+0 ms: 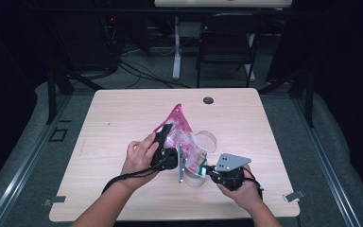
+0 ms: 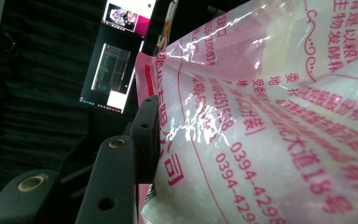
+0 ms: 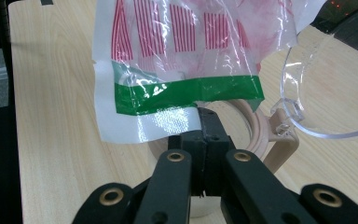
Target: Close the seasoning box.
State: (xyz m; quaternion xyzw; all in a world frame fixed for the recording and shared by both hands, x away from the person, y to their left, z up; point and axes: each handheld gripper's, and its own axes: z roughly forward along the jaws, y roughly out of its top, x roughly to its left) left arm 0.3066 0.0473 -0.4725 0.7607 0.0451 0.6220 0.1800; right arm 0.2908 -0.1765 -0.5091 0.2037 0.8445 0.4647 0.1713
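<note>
1. Two grippers work one plastic bag [image 1: 182, 135] above the table [image 1: 123, 113], toward the middle of its near edge.
2. The bag — clear film with pink print and a green band along one edge — is held off the tabletop, its pink corner pointing toward the far edge.
3. The left gripper [image 1: 163, 142] has its jaws partly closed on the bag's body; in the left gripper view one black jaw lies flat against the printed film [image 2: 242, 140].
4. The right gripper [image 3: 200, 140] has its jaws fully together, pinching the bag's white edge just below the green band [image 3: 191, 91].
5. A jar [image 3: 256, 135] with a beige rim stands on the table directly under the bag — its clear hinged lid [image 3: 317, 93] stands open beside it.
6. A dark round grommet [image 1: 208, 100] sits near the far edge.
</note>
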